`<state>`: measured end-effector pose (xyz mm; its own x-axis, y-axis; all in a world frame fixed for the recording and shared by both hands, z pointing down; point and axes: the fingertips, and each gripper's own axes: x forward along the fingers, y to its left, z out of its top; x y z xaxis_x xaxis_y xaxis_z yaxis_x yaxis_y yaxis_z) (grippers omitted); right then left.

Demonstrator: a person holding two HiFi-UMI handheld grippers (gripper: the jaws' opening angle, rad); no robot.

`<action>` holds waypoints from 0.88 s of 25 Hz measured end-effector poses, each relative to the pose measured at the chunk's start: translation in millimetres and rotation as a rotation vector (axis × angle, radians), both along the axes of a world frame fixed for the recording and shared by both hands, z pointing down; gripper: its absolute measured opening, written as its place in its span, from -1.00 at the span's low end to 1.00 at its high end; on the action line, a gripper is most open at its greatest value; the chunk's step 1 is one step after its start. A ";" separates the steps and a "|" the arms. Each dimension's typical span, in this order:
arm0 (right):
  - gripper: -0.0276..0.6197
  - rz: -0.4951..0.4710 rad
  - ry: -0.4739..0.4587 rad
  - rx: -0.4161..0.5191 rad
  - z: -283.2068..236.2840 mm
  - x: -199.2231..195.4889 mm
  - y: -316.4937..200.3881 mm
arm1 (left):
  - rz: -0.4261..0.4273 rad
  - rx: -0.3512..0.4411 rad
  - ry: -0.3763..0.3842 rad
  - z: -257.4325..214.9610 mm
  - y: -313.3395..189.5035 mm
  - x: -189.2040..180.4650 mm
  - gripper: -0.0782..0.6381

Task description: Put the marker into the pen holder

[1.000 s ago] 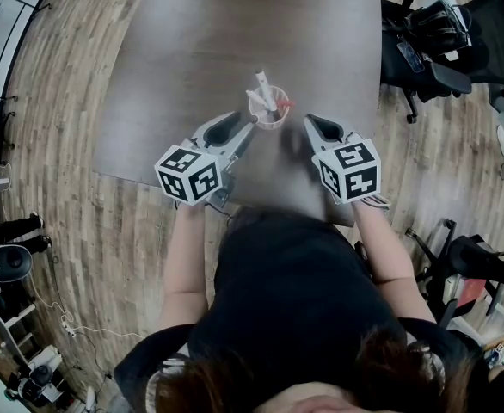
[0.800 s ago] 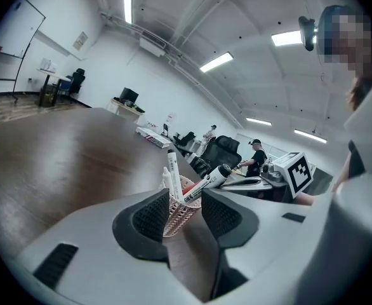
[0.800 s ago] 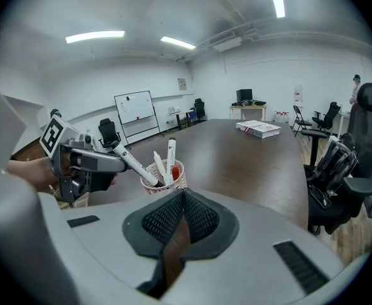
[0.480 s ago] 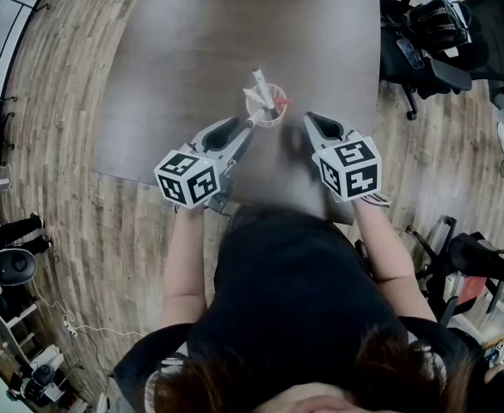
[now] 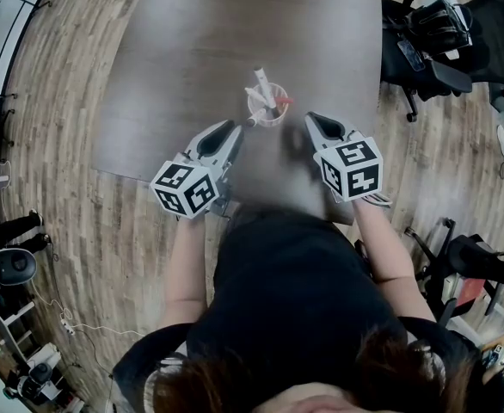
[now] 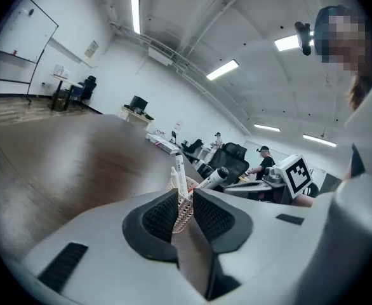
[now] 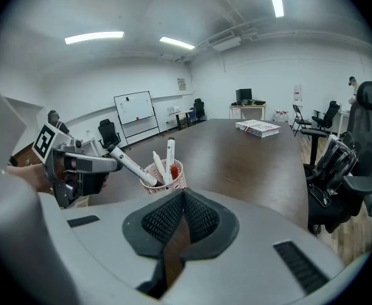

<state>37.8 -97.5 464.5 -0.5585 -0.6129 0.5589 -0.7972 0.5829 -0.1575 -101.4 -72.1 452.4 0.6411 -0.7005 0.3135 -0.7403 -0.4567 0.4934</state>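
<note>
A dark wooden tabletop (image 5: 192, 50) is seen from above, with a pink mesh pen holder (image 5: 269, 110) stood on it. Two grippers are held by a person, one on either side of the holder.

The marker (image 7: 132, 166) is lodged in the pen holder and tilted outward toward the left gripper (image 5: 237, 130). Its dark upper end lies just past that gripper's jaw tips, and whether it touches them cannot be told. The left jaws have just been closing, and only a narrow slot is left between the pads. Nothing is pinched there. The pen holder alone is seen through the slot, further off.

A tall white marker (image 7: 170, 152) is stood upright in the same holder.

The right gripper (image 5: 310, 120) is held just to the right of the holder, apart from it, with its jaws pressed together on nothing.

A stack of books (image 7: 257, 128) is laid at the far end of the tabletop. A black office chair (image 5: 433, 33) is placed beside the tabletop on the wood floor.
</note>
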 end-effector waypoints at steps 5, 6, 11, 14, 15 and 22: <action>-0.86 0.001 0.001 0.004 -1.5 -0.7 -0.9 | -0.096 0.064 -0.039 -16.3 -5.0 -19.2 -0.67; -0.86 0.002 0.000 0.006 -2.0 -0.6 -1.1 | -0.109 0.074 -0.056 -17.9 -5.2 -22.6 -0.68; -0.86 0.004 -0.003 0.019 -8.6 2.6 -2.0 | -0.176 0.106 -0.120 -25.8 -5.7 -36.9 -0.70; -0.86 0.000 -0.004 0.024 -12.6 4.1 -1.6 | -0.208 0.103 -0.140 -27.6 -6.1 -43.3 -0.70; -0.86 -0.002 -0.006 0.024 -13.8 4.4 -1.0 | -0.217 0.099 -0.147 -27.7 -5.8 -45.0 -0.70; -0.86 0.000 -0.056 0.000 -18.5 3.1 1.2 | -0.242 0.060 -0.174 -22.7 -1.9 -51.5 -0.70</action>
